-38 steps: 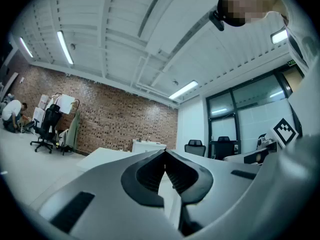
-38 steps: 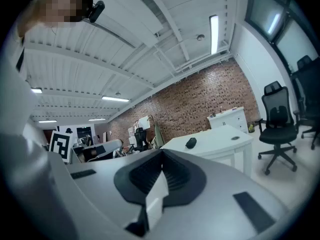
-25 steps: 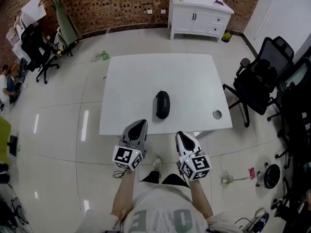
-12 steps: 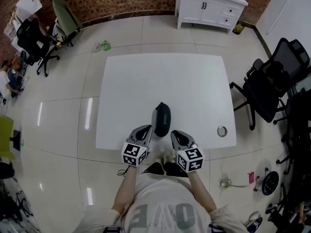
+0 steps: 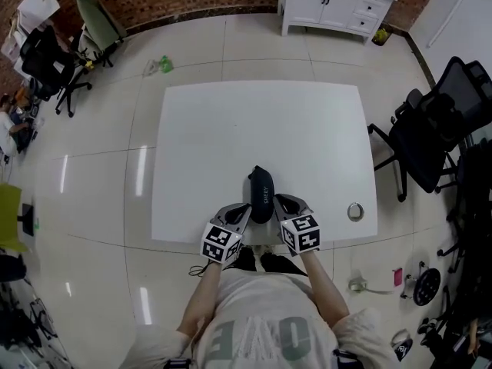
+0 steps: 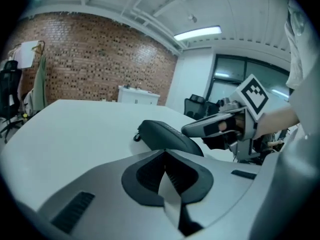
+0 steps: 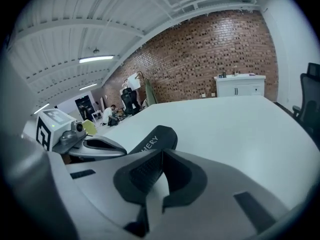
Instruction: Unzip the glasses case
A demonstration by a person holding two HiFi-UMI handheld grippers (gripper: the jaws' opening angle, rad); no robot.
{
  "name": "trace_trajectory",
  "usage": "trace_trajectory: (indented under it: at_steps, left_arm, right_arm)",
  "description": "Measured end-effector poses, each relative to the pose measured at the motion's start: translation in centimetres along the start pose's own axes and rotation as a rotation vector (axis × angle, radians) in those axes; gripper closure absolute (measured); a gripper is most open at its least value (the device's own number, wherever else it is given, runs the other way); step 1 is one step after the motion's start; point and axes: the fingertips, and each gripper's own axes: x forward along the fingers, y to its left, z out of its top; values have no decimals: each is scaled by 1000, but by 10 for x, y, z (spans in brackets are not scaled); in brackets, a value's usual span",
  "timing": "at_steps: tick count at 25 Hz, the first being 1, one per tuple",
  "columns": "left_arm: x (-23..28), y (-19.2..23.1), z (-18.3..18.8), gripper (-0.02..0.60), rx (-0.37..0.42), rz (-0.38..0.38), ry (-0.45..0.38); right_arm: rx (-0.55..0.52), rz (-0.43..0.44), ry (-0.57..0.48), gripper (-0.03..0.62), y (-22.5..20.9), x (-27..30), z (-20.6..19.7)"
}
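Note:
A black zipped glasses case (image 5: 260, 191) lies lengthwise near the front edge of the white table (image 5: 231, 129). My left gripper (image 5: 241, 208) is shut, close beside the case's near end on its left. The right gripper (image 5: 281, 201) is shut too, just right of that near end. In the left gripper view the case (image 6: 165, 134) lies right beyond my closed jaws (image 6: 164, 155), with the right gripper (image 6: 207, 128) on its far side. From the right gripper view, the case (image 7: 155, 138) lies just past the jaws (image 7: 161, 156), and the left gripper (image 7: 97, 146) is to the left. Neither gripper holds anything.
A small round metal object (image 5: 354, 211) sits on the table near the front right corner. Black office chairs (image 5: 434, 129) stand right of the table. A white cabinet (image 5: 338, 2) lines the brick back wall, and more chairs (image 5: 46, 60) are at the far left.
Both grippers have moved forward from in front of the table's edge to either side of the case's near end. The case has stayed where it was on the table.

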Motion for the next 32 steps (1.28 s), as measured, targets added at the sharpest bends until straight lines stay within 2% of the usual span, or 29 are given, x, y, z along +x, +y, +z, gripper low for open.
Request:
trace_trajectory:
  at_steps: [6, 8, 11, 13, 15, 17, 19, 21, 22, 24, 26, 32]
  left_arm:
    - [10, -29, -1, 577, 21, -109, 10]
    - [4, -19, 15, 577, 9, -80, -41]
    - [-10, 11, 61, 577, 25, 15, -150]
    - [-9, 27, 91, 577, 81, 52, -185]
    - [0, 34, 111, 577, 144, 58, -180]
    - [11, 34, 120, 577, 161, 35, -164]
    - [18, 24, 126, 577, 136, -17, -192]
    - [23, 5, 133, 577, 93, -108, -231]
    - [27, -5, 132, 577, 82, -153, -218]
    - [37, -16, 123, 577, 96, -203, -125]
    - [42, -21, 111, 577, 112, -223, -48]
    - [54, -21, 77, 577, 93, -242, 60]
  right_arm:
    - [-87, 21, 11, 594, -6, 22, 22]
    - [-111, -6, -15, 594, -6, 20, 35]
    - [-87, -36, -66, 594, -1, -4, 46]
    - [-45, -36, -59, 594, 7, -23, 37]
    - [-1, -28, -25, 592, 21, -39, 17]
    - [26, -17, 31, 520, 35, -47, -11]
    - [31, -4, 88, 507, 44, -49, -34]
    - [27, 3, 117, 503, 52, -46, -44]
    - [28, 6, 127, 503, 57, -43, -47]
    - [34, 17, 152, 503, 70, -37, -51]
    - [24, 19, 186, 503, 82, -31, -59]
    - [6, -76, 251, 503, 85, -24, -78]
